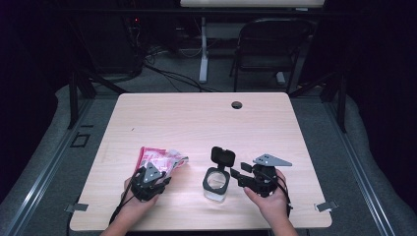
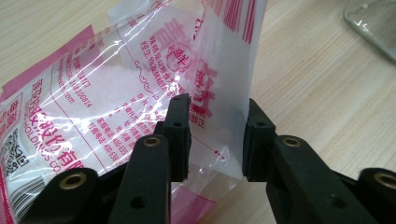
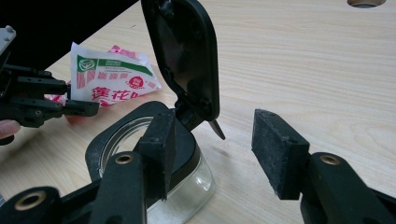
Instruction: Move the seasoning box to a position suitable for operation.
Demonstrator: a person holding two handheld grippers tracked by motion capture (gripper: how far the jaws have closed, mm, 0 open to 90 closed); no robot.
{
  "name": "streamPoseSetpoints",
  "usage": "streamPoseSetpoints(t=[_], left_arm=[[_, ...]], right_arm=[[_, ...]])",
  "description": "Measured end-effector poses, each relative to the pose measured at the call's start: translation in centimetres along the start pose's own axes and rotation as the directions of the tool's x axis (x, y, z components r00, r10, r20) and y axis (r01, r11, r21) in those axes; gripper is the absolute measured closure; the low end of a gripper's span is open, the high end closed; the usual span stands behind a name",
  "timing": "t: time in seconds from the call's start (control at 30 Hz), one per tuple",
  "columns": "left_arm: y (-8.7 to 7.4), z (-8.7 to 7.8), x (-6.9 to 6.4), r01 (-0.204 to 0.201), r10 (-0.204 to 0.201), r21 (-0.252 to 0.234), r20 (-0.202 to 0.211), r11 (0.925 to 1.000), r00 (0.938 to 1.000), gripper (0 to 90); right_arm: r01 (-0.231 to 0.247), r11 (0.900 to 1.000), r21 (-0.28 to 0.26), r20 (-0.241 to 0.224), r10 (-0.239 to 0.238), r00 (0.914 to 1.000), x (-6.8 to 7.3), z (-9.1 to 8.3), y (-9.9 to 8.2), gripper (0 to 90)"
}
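Seen from above on the near half of the pale wooden table point(image 1: 196, 123): a pink-and-white plastic pouch point(image 1: 160, 158) at the left, printed with red characters and lying flat except for its near corner. Just at that corner, the left gripper point(image 2: 215, 126), grasping the pouch: a clear flap of film standing upright between the two black jaws, one pad against its printed face, the other at its far edge, white grains visible through the film beside them. To the right of the pouch and apart from it, a small glass jar point(image 1: 216, 184) with a black collar, upright, mouth uncovered. Hinged at the jar's far rim, a black lid point(image 1: 223, 156), flipped up and standing nearly vertical. Just right of the jar, the right gripper point(image 3: 215, 149), released: jaws wide apart, one reaching in over the jar's near rim below the lid's hinge, the other out over bare wood, nothing pinched between the pads. Whether that first jaw touches the collar, impossible to tell. Farther back, a round cable hole point(image 1: 237, 104) near the table's far edge and a dark folding chair point(image 1: 270, 44) beyond it.
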State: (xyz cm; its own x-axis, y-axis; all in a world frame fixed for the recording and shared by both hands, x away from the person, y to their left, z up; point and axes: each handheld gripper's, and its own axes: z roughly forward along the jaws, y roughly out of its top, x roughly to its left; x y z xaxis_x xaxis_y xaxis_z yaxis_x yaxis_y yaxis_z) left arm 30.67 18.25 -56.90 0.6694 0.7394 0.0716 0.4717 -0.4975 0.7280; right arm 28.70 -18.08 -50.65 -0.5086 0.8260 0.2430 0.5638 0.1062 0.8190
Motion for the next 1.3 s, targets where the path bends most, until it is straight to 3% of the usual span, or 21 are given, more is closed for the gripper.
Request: streamPoseSetpoints(t=[0.07, 0.23, 0.47, 0.63, 1.0, 1.2, 1.3], left_arm=[[0.0, -0.1, 0.1, 0.006, -0.006, 0.000, 0.005, 1.0000, 1.0000, 70.8], [-0.1, -0.2, 0.7, 0.065, -0.064, -0.007, 0.036, 0.9979, 0.9973, 75.5], [-0.1, -0.3, 1.2, 0.114, -0.113, -0.003, 0.045, 0.9935, 0.9925, 83.6], [-0.4, -0.1, 1.7, 0.166, -0.165, -0.006, 0.063, 0.9861, 0.9842, 84.9], [-0.6, 0.3, 1.9, 0.192, -0.192, 0.001, 0.065, 0.9813, 0.9792, 85.9], [-0.7, 0.5, 1.9, 0.191, -0.191, -0.002, 0.049, 0.9815, 0.9804, 85.9], [-0.7, 0.5, 2.0, 0.199, -0.199, 0.006, 0.065, 0.9800, 0.9778, 86.1]], right_arm=[[-0.002, 1.0000, -0.003, 0.000, 0.002, 1.0000, 0.0, 0.0, 0.0, 49.8], [-0.005, 1.0000, -0.005, -0.001, 0.005, 1.0000, 0.0, 0.0, -0.1, 49.8], [-0.007, 1.0000, -0.004, -0.004, 0.007, 1.0000, 0.0, 0.1, -0.1, 49.8], [-0.008, 1.0000, -0.003, -0.005, 0.008, 1.0000, 0.0, 0.1, -0.1, 49.8], [-0.006, 1.0000, 0.000, -0.008, 0.006, 1.0000, 0.0, 0.1, -0.1, 50.0], [-0.003, 1.0000, 0.002, -0.005, 0.003, 1.0000, 0.1, 0.2, -0.1, 49.9], [0.002, 1.0000, 0.010, -0.006, -0.001, 1.0000, 0.2, 0.3, -0.2, 50.0]])
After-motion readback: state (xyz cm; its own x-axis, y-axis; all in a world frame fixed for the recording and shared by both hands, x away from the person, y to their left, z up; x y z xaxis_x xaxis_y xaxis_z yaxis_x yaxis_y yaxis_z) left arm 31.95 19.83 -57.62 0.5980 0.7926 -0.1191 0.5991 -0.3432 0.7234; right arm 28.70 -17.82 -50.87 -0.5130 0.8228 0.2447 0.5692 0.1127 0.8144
